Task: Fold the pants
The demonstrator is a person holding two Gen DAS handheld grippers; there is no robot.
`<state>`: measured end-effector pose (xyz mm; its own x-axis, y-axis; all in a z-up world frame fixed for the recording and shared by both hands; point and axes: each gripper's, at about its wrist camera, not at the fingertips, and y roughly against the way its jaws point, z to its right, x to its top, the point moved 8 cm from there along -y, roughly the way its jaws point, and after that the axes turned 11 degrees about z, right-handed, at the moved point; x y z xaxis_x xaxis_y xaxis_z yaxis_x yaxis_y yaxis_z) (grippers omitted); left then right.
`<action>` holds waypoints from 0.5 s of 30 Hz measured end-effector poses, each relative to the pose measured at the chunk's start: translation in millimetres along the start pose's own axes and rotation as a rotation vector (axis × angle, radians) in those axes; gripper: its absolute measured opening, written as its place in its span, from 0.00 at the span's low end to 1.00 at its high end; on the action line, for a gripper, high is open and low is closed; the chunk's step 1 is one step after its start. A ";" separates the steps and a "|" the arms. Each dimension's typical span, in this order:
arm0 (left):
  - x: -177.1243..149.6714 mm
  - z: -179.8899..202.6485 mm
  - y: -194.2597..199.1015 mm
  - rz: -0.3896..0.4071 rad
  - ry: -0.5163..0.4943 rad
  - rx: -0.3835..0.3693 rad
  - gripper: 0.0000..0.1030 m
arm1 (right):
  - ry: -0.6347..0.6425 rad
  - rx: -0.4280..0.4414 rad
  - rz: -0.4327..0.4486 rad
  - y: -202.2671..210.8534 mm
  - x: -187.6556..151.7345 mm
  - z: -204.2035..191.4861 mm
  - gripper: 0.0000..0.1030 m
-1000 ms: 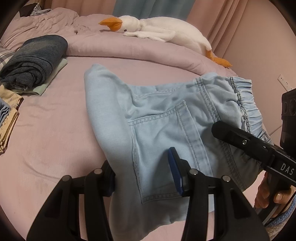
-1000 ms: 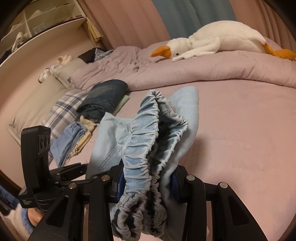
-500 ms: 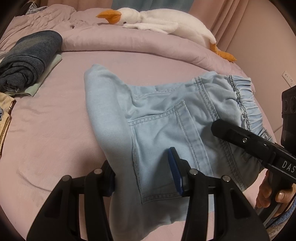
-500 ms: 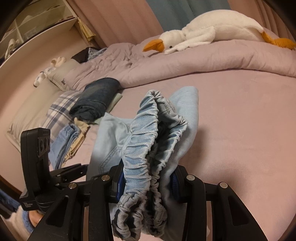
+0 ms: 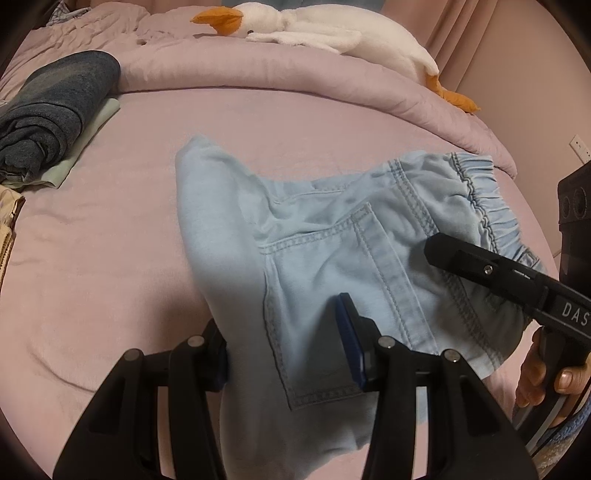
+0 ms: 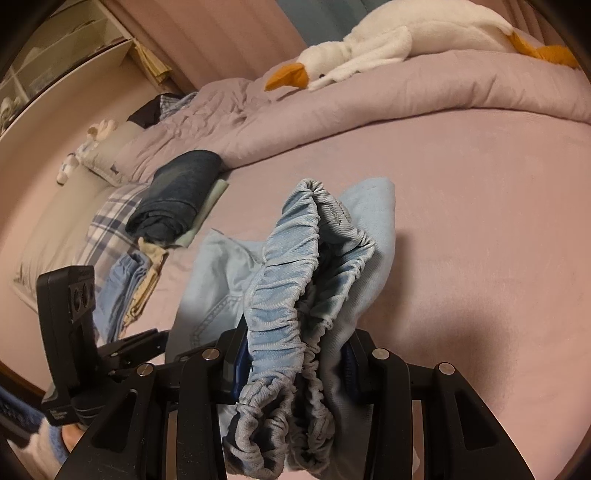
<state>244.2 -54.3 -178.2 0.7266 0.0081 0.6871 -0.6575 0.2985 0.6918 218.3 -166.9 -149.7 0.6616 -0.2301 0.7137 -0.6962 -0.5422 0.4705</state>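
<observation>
Light blue pants (image 5: 332, 258) are folded over, with the back pocket facing up. They stretch between both grippers above the pink bed sheet (image 5: 110, 258). My left gripper (image 5: 284, 343) is shut on the thick folded edge near the pocket. My right gripper (image 6: 295, 363) is shut on the bunched elastic waistband (image 6: 295, 288). In the left wrist view the right gripper (image 5: 480, 269) comes in from the right, held by a hand (image 5: 535, 373). The pants' far end (image 5: 195, 155) droops toward the sheet. I cannot tell whether it touches.
A rolled pink duvet (image 5: 295, 77) with a white plush goose (image 5: 314, 29) runs along the far side of the bed. Folded dark jeans on a pale green garment (image 5: 55, 110) lie far left, with more folded clothes (image 6: 129, 288) and a plaid pillow (image 6: 107, 206) beside them.
Both grippers have carried the pants slightly farther over the bed; the clothes pile and the goose have slid up and left in the views. Both grips stay the same.
</observation>
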 end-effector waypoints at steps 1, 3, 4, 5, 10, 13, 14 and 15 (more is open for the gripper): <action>-0.3 -0.2 -0.3 0.000 0.000 0.001 0.46 | -0.002 -0.001 -0.002 -0.6 -0.7 1.0 0.41; -0.6 -0.5 -1.1 -0.002 -0.001 0.002 0.46 | -0.007 -0.002 -0.004 -1.0 -0.9 2.3 0.41; -0.3 -0.9 -1.4 -0.003 -0.004 0.002 0.46 | -0.008 -0.002 -0.005 -1.5 -0.6 3.0 0.41; -0.2 -1.1 -1.8 -0.003 -0.005 0.003 0.46 | -0.009 -0.003 -0.006 -1.7 -0.6 3.4 0.41; 0.5 -1.8 -3.2 -0.006 -0.011 0.006 0.46 | -0.012 -0.005 -0.010 -3.4 0.1 5.0 0.41; 0.3 -3.2 -4.0 -0.009 -0.012 0.009 0.46 | -0.013 -0.007 -0.013 -5.1 0.6 5.6 0.41; 0.4 -3.6 -4.4 -0.010 -0.013 0.010 0.46 | -0.014 -0.008 -0.014 -5.2 0.7 6.3 0.41; 0.5 -4.1 -4.9 -0.011 -0.013 0.011 0.46 | -0.016 -0.010 -0.015 -5.6 0.6 6.9 0.41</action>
<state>248.6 -51.9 -182.2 0.7314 -0.0079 0.6819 -0.6513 0.2882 0.7019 224.5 -169.5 -155.5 0.6764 -0.2343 0.6983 -0.6885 -0.5379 0.4864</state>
